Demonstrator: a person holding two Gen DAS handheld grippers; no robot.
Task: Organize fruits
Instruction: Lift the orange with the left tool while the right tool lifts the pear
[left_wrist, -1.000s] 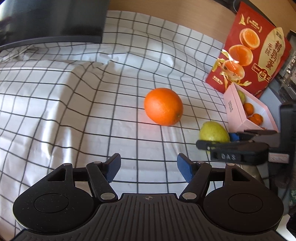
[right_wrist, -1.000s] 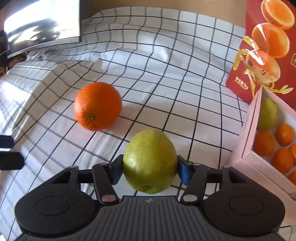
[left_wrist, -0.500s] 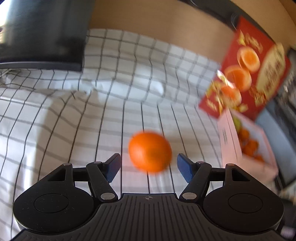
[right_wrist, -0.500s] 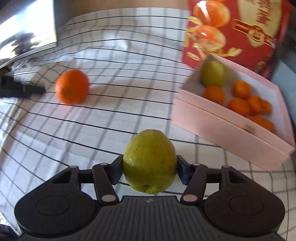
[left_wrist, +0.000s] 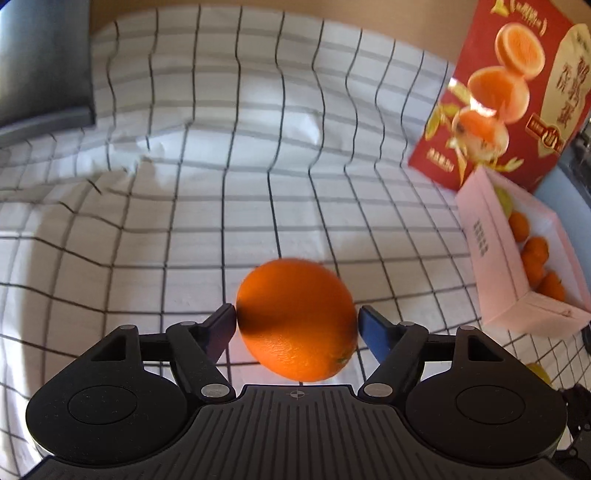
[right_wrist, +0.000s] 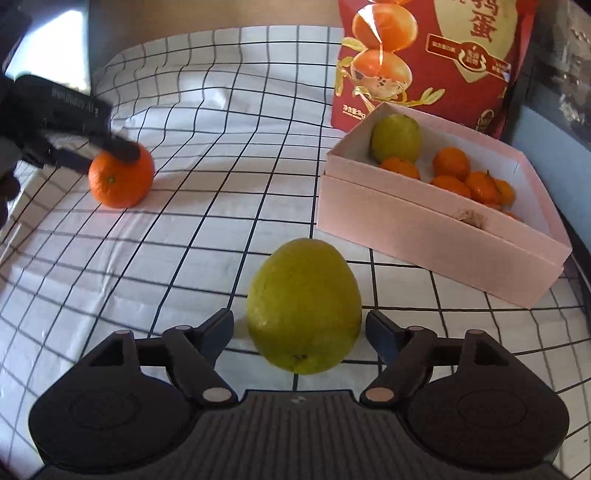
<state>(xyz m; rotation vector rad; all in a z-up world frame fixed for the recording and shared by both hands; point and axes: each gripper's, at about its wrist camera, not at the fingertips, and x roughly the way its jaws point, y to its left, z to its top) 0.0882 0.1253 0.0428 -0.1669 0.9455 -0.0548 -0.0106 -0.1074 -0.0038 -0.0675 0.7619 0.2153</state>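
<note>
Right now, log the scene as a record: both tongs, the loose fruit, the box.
left tongs: open, one finger on each side of the orange
right tongs: open, a gap showing on each side of the green pear
orange: resting on the checked cloth, outside the pink box
pink box: open-topped, holds small mandarins and a second green pear
red package: standing behind the pink box

Left gripper (left_wrist: 296, 326): low centre of left wrist frame, jaws spread, left fingertip touching orange (left_wrist: 297, 319), right one just clear. Right gripper (right_wrist: 300, 330): low centre of right wrist frame, jaws spread, gaps both sides of green fruit (right_wrist: 303, 304).
</note>
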